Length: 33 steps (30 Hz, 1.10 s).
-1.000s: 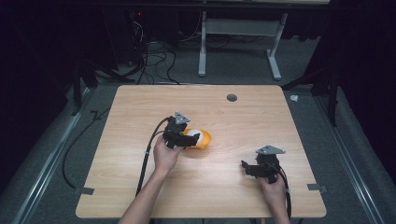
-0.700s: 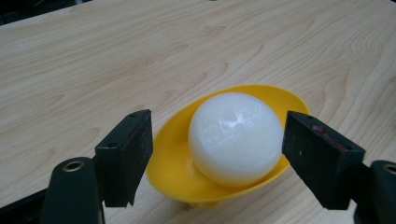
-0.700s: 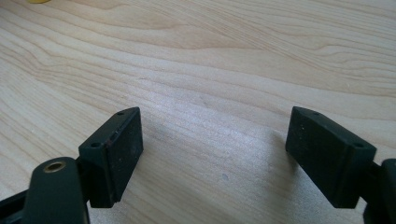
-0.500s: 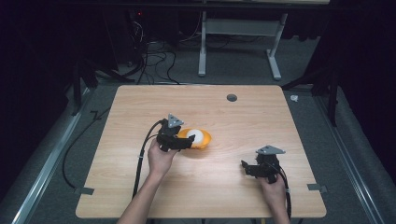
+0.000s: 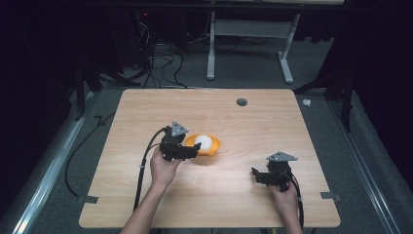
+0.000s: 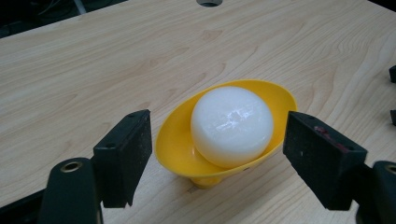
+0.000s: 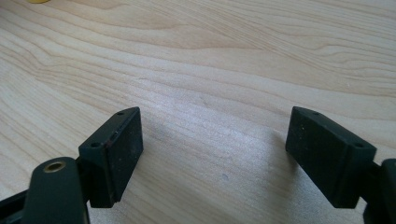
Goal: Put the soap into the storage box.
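Left gripper (image 6: pixel 217 154) jaws spread wide, one on each side of the yellow bowl (image 6: pixel 177 140), neither pad touching it in the left gripper view; bowl sits between the pads, slightly tilted on a small foot, standing on the wooden table (image 6: pixel 93 60); inside it one white, glossy, rounded puck-shaped object (image 6: pixel 232 125), filling most of the bowl and rising above the rim; nothing else in the bowl; round cable hole (image 6: pixel 208 2) at 12 o'clock from the bowl, well apart; in the high view the left gripper (image 5: pixel 187 148) is near table centre with the bowl (image 5: pixel 213 147) just at its 3 o'clock, white object (image 5: pixel 203 142) visible inside; left hand (image 5: pixel 164 168) holds the gripper from 6 o'clock, cable trailing off toward 7 o'clock; right gripper (image 7: pixel 212 154) jaws also wide, holding nothing, bare wood grain between the pads; a sliver of yellow at the top-left edge of that view; in the high view the right gripper (image 5: pixel 263 176) sits at about 4 o'clock from the bowl, well apart, right hand (image 5: pixel 285 195) behind it.
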### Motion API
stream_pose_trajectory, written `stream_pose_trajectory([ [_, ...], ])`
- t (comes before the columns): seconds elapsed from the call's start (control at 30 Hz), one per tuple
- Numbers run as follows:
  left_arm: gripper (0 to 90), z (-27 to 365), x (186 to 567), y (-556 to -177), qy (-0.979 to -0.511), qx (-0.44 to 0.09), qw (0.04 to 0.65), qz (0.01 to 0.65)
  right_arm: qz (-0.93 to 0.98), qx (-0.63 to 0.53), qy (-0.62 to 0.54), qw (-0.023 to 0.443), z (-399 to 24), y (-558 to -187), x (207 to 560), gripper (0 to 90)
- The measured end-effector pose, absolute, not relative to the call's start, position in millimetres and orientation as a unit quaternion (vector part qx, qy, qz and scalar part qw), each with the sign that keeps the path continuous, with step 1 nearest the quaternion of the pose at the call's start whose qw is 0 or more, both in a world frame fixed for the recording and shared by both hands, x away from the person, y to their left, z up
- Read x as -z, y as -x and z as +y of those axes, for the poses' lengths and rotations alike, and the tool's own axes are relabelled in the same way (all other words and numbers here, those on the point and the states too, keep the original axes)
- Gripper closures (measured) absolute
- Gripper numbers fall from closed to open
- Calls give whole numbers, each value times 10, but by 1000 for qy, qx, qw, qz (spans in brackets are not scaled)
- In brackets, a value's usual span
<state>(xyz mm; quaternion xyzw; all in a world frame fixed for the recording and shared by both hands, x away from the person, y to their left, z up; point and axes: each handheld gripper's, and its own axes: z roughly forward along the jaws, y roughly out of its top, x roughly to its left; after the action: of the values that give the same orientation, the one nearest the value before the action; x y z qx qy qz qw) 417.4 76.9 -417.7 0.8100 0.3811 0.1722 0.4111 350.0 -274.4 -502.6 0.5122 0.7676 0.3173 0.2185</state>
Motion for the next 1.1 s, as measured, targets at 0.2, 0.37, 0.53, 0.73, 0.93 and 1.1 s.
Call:
stream_pose_trajectory([
  [0.2,245,834,4169,-4138,-807,-174,412,384,768,-317,-512,218,-2745,-3500,5026,198],
  [0.37,245,878,4165,-4099,-805,-176,414,386,768,-317,-512,218,-2744,-3500,5026,198],
  [0.53,244,943,4167,-4070,-801,-176,417,393,768,-317,-512,219,-2744,-3501,5026,198],
  [0.73,244,1023,4175,-4044,-796,-169,423,398,768,-317,-511,219,-2744,-3500,5025,198],
  [0.93,242,1095,4180,-4013,-792,-168,425,405,769,-317,-511,220,-2743,-3501,5027,198],
  [1.1,242,1166,4174,-3965,-787,-170,428,410,769,-316,-510,220,-2742,-3500,5027,198],
])
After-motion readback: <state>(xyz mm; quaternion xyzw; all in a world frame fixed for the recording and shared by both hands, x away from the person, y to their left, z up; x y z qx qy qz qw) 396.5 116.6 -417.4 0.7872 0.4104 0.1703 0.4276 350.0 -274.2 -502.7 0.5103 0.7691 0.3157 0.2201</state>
